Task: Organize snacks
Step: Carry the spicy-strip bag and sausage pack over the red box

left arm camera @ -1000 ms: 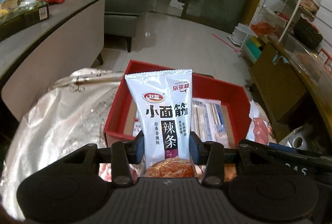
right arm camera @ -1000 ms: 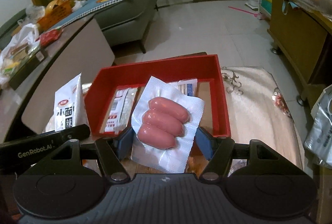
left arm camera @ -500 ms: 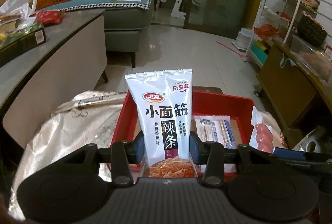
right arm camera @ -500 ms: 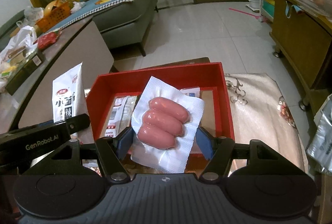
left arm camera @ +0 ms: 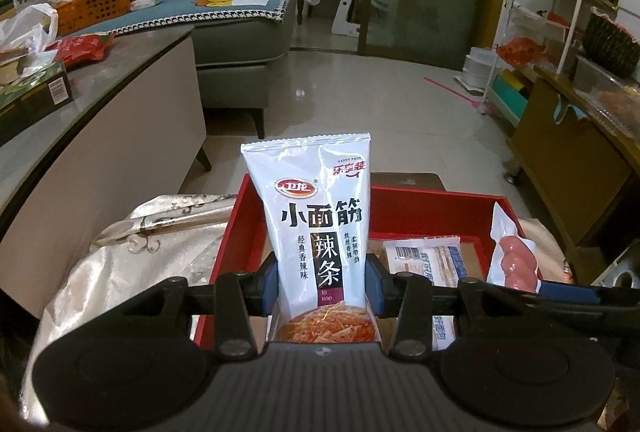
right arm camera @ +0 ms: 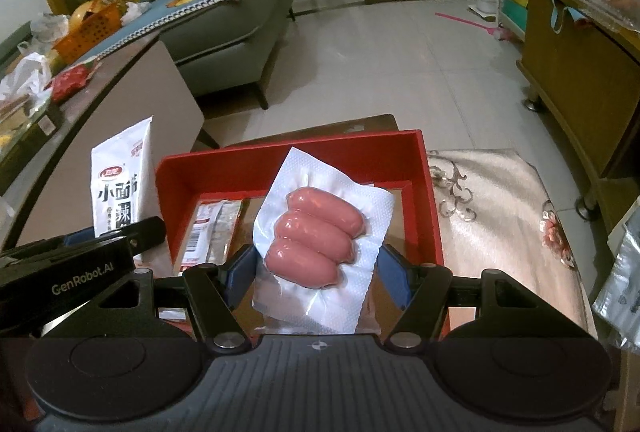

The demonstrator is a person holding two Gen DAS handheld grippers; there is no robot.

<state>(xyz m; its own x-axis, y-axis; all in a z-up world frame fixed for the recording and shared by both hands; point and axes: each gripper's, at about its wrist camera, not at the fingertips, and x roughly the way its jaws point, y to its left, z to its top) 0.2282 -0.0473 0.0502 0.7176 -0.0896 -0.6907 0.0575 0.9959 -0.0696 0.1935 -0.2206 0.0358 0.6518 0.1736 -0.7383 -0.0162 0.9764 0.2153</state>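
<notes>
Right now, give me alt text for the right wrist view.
The right claw grips a clear sausage pack above a red tray holding a flat packet. To the left, the left claw holds a white snack bag.

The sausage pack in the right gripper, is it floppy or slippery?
Probably floppy at the edges: the sausage pack has thin plastic borders that bend and crease around three plump sausages. The glossy film looks slippery, so it might slide. The right gripper pinches its sides above the red tray.

Both wrist views looking steeply down and forward, close above the red tray (left arm camera: pixel 432 208) (right arm camera: pixel 240 168), shared mid-frame, side by side.
</notes>
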